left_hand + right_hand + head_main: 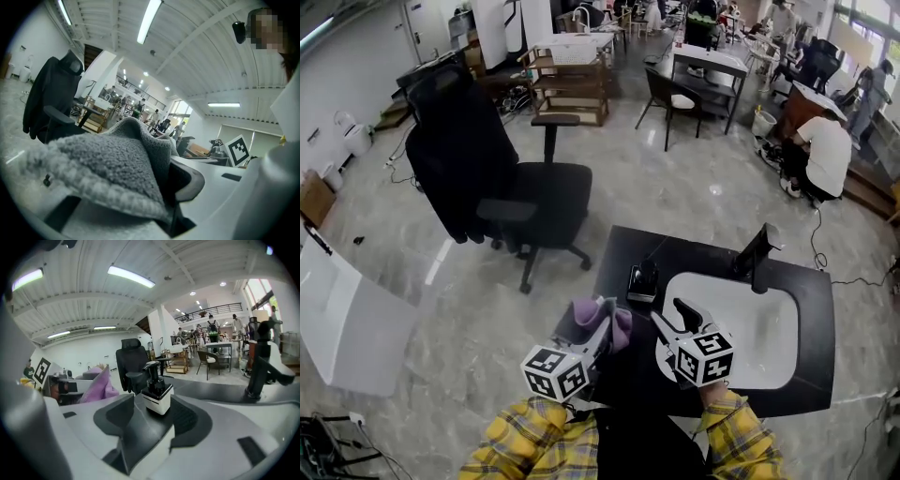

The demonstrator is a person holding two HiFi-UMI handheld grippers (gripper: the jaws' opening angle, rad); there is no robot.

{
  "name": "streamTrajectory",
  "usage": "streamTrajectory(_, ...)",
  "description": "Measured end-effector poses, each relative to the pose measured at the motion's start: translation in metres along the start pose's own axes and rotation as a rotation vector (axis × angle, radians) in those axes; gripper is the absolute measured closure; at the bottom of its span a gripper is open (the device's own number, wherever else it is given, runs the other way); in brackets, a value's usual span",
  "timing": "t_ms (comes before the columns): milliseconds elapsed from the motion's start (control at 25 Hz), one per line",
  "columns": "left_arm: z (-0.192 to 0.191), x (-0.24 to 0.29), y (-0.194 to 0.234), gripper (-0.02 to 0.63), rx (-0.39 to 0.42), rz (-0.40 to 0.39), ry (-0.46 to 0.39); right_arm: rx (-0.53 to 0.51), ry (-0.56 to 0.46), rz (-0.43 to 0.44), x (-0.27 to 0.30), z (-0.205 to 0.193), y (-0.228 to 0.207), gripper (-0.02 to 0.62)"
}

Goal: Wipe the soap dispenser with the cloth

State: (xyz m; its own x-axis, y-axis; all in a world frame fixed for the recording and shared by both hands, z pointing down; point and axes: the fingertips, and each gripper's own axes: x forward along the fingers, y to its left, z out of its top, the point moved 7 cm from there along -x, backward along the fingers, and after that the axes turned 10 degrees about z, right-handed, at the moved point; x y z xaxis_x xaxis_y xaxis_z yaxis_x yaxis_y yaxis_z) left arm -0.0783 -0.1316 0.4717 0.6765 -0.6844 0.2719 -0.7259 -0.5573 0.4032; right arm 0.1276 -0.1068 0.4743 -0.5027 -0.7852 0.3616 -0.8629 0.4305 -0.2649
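The soap dispenser (642, 279) is a white block with a black pump and stands on the black counter just left of the sink. In the right gripper view the dispenser (157, 391) stands upright just beyond my jaw tips. My right gripper (673, 319) (154, 423) is open and holds nothing. My left gripper (592, 339) is shut on the cloth (614, 323), which looks purple-grey and bunches over the jaws left of the dispenser. In the left gripper view the cloth (117, 164) drapes over both jaws and hides their tips.
A white sink (764, 333) is set in the black counter (811, 309), with a black faucet (757, 255) (260, 357) at its far rim. A black office chair (497, 183) with a jacket stands on the floor to the left. People work at desks far back.
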Motion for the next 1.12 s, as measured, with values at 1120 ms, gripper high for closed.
streamTrajectory(1120,-0.085,-0.14,-0.089,0.528,0.05,-0.082,0.058,0.18,-0.146,-0.196,-0.183,-0.108,0.135,0.574)
